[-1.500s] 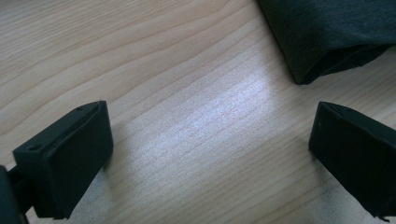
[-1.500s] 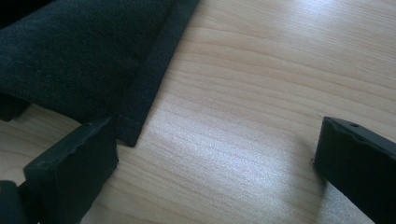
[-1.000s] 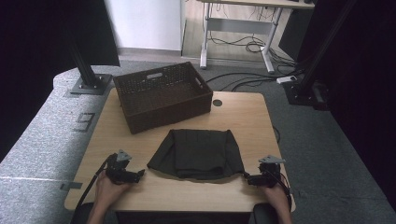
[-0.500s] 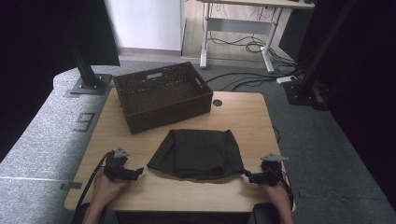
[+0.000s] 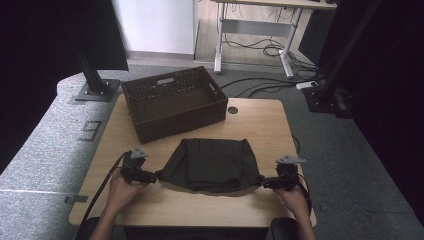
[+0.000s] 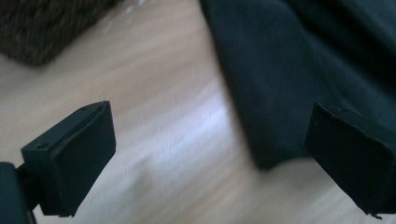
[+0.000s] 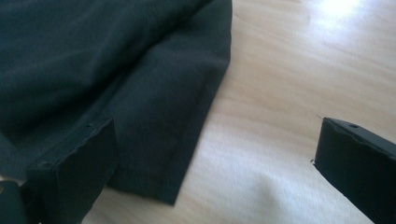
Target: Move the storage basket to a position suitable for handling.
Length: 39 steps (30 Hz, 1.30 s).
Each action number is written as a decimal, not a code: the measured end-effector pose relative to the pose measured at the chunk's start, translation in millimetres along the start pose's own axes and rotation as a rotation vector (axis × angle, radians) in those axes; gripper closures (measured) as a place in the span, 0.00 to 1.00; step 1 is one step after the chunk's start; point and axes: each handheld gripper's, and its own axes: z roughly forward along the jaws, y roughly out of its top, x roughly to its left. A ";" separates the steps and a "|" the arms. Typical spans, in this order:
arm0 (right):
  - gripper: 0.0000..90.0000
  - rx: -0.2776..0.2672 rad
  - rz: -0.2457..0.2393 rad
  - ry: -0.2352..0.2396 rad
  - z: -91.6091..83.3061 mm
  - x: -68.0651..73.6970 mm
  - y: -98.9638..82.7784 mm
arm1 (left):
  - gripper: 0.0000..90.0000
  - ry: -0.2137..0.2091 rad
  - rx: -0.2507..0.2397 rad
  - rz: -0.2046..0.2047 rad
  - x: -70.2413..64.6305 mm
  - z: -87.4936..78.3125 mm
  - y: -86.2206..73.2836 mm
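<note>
Both grippers sit low at the near edge of the table (image 5: 260, 115), one at each lower corner of a dark folded garment (image 5: 212, 162). Held in the person's left hand (image 5: 121, 187), the left gripper (image 5: 154, 176) has its jaws spread wide in its own view, with nothing clamped between them. One jaw lies over bare wood and the other sits at the garment's edge; whether it touches the cloth is hard to tell. The garment's lower left corner (image 6: 266, 158) lies between the jaws, nearer the right-hand one, flat on the wood.

On the far side, the right gripper (image 5: 262, 183), in the person's right hand (image 5: 295, 197), is likewise wide open and grips nothing. In its own view one jaw stands over or against the dark cloth and the other over bare table, with the garment's lower corner (image 7: 163, 186) lying in the gap close to the left-hand jaw.

From the high view the garment lies spread near the middle of the table's front half, wider at its near edge than at its far one, its two near corners pointing out toward the grippers. Behind it, just apart from its far edge, stands a dark brown woven basket (image 5: 175, 102) with cut-out handles, set at a slight angle toward the table's left rear. A small round dark hole (image 5: 233, 110) shows in the tabletop just right of the basket.
</note>
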 end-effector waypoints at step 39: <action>0.00 0.052 -0.017 -0.013 97.8 10.3 75.7 | 0.02 0.025 0.044 0.103 -15.2 107.8 91.3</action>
